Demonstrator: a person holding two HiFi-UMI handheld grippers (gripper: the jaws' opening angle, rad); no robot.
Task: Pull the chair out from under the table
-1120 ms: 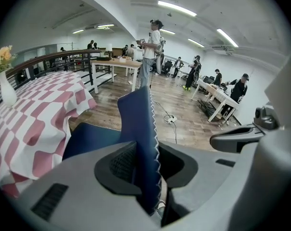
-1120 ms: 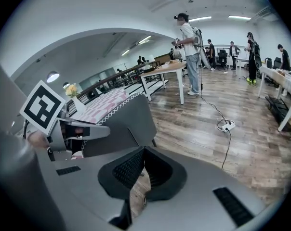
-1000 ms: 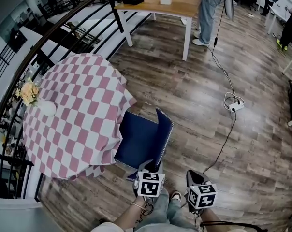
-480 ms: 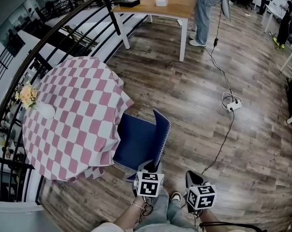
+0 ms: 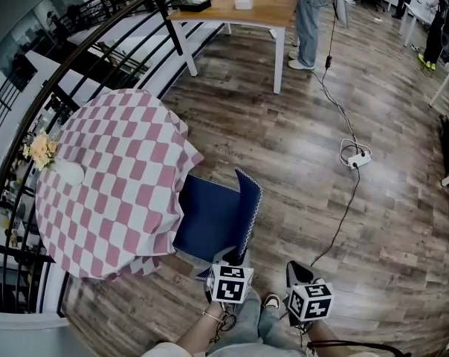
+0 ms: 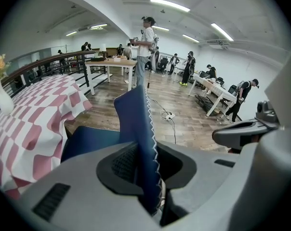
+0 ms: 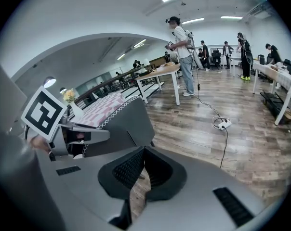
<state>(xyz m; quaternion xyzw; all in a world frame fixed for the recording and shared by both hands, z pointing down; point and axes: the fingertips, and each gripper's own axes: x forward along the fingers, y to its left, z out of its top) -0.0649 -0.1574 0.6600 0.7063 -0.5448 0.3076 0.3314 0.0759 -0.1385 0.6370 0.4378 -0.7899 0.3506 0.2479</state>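
A chair with a navy seat (image 5: 210,218) and an upright navy backrest (image 5: 248,207) stands half tucked under a round table (image 5: 113,177) draped in a pink-and-white checked cloth. My left gripper (image 5: 226,259) sits at the near top edge of the backrest. In the left gripper view the backrest (image 6: 136,124) stands between the jaws of the left gripper (image 6: 148,177), which are closing; it lies against the left pad with a gap on the right. My right gripper (image 5: 295,272) hangs just right of the chair, over the floor. The right gripper (image 7: 143,165) is shut on nothing.
A white vase (image 5: 67,171) with flowers stands on the round table. A curved black railing (image 5: 76,58) runs behind it. A power strip (image 5: 358,159) and its cable lie on the wooden floor to the right. Farther off, a person (image 5: 308,21) stands by a wooden table (image 5: 239,6).
The head view has drifted slightly. The chair and both grippers keep their places.
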